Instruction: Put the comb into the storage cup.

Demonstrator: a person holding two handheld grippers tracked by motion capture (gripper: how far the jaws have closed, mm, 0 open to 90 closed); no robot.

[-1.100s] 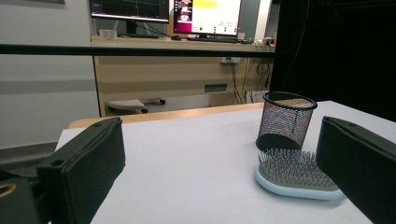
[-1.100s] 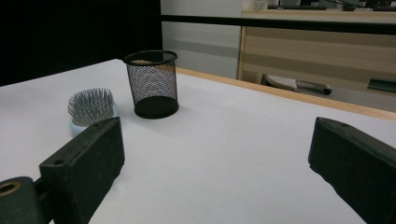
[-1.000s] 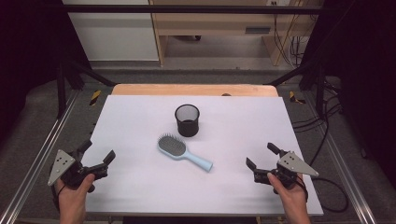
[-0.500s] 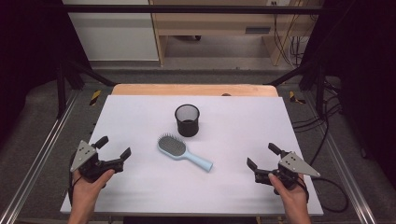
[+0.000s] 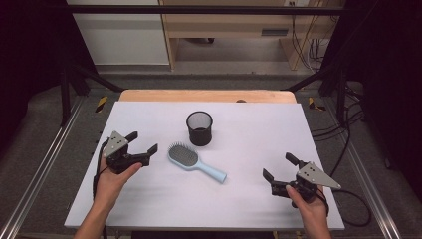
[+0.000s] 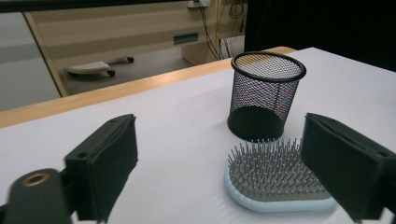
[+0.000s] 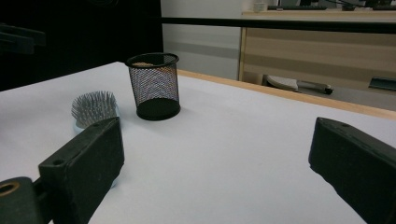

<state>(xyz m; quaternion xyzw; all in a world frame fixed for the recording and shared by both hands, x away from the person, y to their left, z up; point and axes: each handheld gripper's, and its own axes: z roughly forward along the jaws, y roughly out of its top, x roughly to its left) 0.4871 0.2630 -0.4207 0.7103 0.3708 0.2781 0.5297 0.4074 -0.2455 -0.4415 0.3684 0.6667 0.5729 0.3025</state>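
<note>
A light blue hairbrush [image 5: 195,162] with grey bristles lies bristles up at mid-table, its handle pointing to the right and near side. Just behind it stands a black mesh cup [image 5: 199,128]. My left gripper [image 5: 143,142] sits a little left of the brush head, open, its jaws having just been closing slightly with nothing between them. In the left gripper view the brush head [image 6: 275,179] lies just ahead, by the right jaw, with the cup [image 6: 266,93] beyond. My right gripper [image 5: 278,166] rests open at the near right, and its view shows the cup [image 7: 154,86] and brush [image 7: 93,108] farther off.
The white table top [image 5: 249,124] ends in a wooden strip [image 5: 209,95] at the far side. Metal rails [image 5: 40,169] run along the left, and cables [image 5: 348,149] lie off the right edge. Furniture stands beyond the table.
My left gripper has moved right and farther onto the table, up to the brush head, and its jaws have narrowed a little. The right gripper has kept still.
</note>
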